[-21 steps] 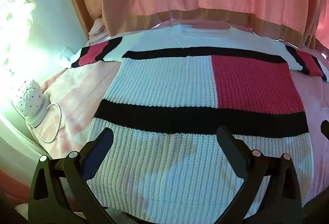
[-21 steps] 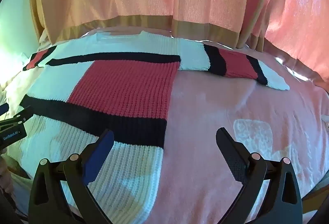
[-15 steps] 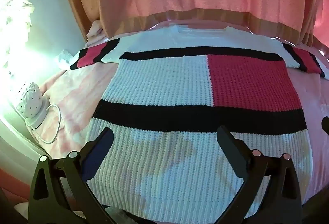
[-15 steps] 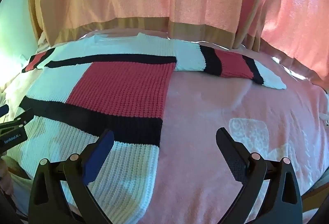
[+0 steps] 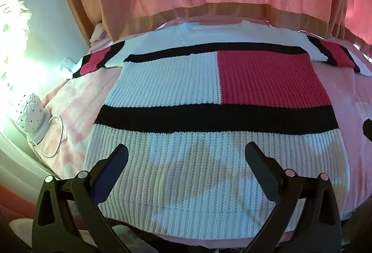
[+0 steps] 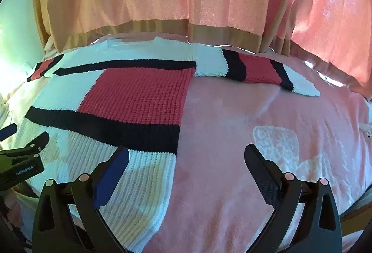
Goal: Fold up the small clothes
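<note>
both pairs of fingers spread wide, gripping nothing: left gripper (image 5: 186,150) hovers over the hem of the white, black and red knitted sweater (image 5: 209,94), which lies flat on the pink bedspread (image 6: 244,125); right gripper (image 6: 186,153) straddles the sweater's side edge

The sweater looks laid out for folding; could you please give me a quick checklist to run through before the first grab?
1. Sweater lies flat on the bed: ok.
2. Both sleeves spread out, right sleeve, left sleeve: ok.
3. Left claw open, empty: ok.
4. Right claw open, empty: ok.
5. Hem free of wrinkles: ok.
6. Lamp cord clear of the sweater: ok.
</note>
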Action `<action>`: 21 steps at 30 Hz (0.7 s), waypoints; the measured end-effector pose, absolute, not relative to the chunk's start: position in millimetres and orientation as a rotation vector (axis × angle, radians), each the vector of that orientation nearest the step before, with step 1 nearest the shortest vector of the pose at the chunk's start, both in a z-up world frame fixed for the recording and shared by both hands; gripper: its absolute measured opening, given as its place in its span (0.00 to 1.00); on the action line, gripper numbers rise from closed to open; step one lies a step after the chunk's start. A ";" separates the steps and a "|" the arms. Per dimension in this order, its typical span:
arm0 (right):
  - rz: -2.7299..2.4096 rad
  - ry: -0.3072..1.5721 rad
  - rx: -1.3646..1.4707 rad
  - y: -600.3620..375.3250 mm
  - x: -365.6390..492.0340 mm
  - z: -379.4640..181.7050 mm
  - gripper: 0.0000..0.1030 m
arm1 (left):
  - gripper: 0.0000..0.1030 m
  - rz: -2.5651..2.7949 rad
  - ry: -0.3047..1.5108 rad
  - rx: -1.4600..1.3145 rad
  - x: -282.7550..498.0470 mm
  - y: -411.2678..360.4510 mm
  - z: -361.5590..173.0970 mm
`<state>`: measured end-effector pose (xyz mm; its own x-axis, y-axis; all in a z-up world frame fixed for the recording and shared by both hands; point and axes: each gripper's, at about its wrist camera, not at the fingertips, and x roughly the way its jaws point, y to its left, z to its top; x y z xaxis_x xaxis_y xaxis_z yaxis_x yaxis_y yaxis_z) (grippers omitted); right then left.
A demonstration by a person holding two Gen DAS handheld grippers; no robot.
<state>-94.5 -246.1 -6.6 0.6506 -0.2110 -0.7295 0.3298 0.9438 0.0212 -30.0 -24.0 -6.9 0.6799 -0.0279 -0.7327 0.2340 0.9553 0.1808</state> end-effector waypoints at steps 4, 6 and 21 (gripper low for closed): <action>-0.307 0.804 0.155 -244.7 -97.7 -6.0 0.95 | 0.95 -0.142 0.820 0.266 -28.5 -23.2 -8.2; -0.306 0.807 0.156 -244.7 -97.2 -5.3 0.95 | 0.95 -0.140 0.816 0.267 -28.3 -23.3 -7.6; -0.307 0.801 0.166 -248.1 -100.2 -4.2 0.95 | 0.95 -0.135 0.807 0.268 -27.0 -24.9 -7.1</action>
<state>-100.2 -248.1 -4.2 0.6552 -0.2069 -0.7266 0.3318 0.9429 0.0307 -27.0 -24.9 -7.1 0.6853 -0.0170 -0.7280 0.2203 0.9577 0.1850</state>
